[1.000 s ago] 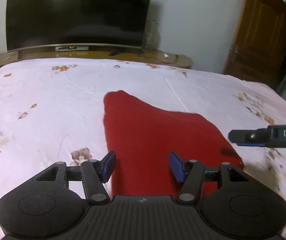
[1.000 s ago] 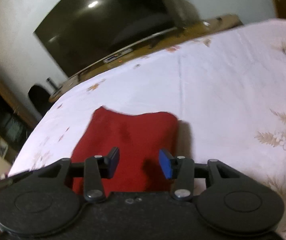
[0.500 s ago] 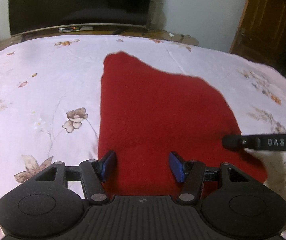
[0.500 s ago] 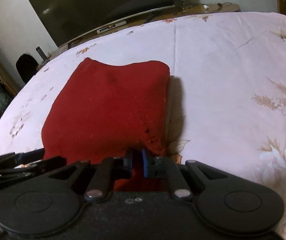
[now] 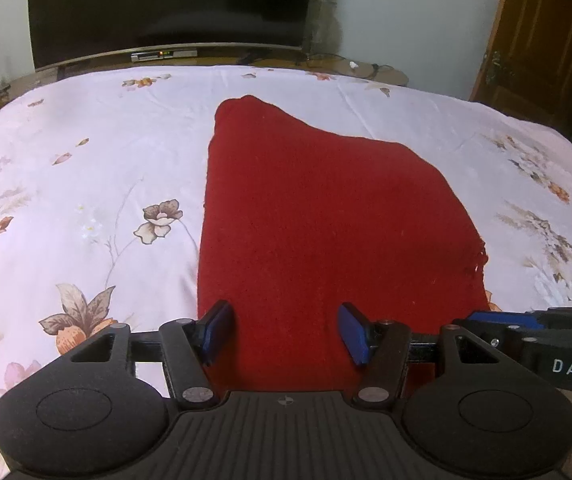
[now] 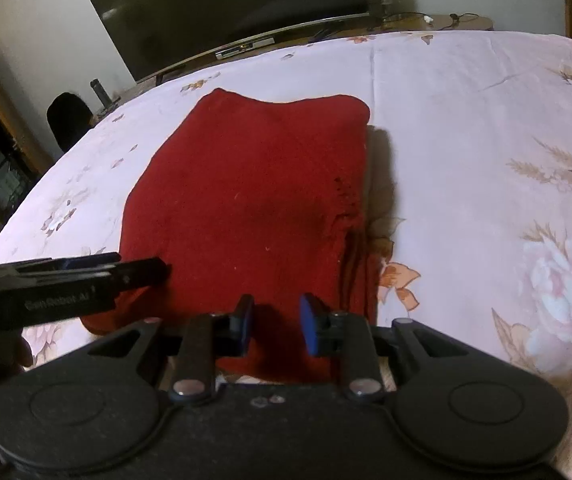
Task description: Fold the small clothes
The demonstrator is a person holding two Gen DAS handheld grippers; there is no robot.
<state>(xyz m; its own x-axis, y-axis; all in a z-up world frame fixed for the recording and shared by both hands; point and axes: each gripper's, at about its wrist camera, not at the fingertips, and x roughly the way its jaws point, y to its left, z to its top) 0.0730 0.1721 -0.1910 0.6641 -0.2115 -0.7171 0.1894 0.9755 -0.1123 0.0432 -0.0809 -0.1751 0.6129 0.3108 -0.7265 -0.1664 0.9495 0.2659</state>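
Observation:
A red knitted cloth [image 5: 318, 216] lies folded flat on the floral bed sheet [image 5: 85, 168]. My left gripper [image 5: 286, 332] hovers open over its near left edge, blue pads wide apart and nothing pinched. In the right wrist view the cloth [image 6: 253, 200] shows stacked layers along its right side. My right gripper [image 6: 275, 324] is low over the near edge with its jaws opening. The gap is narrow, with cloth beneath it but no pad pressing on it. Each gripper appears in the other's view: the right gripper [image 5: 526, 322] at the right, the left gripper [image 6: 85, 276] at the left.
A large dark television [image 5: 169, 4] stands on a low wooden stand [image 5: 221, 56] beyond the bed's far edge. A wooden door [image 5: 542, 36] is at the far right. A black chair [image 6: 67, 118] and shelves sit off the bed's left side.
Both grippers have come down and closer to the cloth's near edge. The right gripper's jaws closed to a pinch half a second ago and have parted again. The left stayed open.

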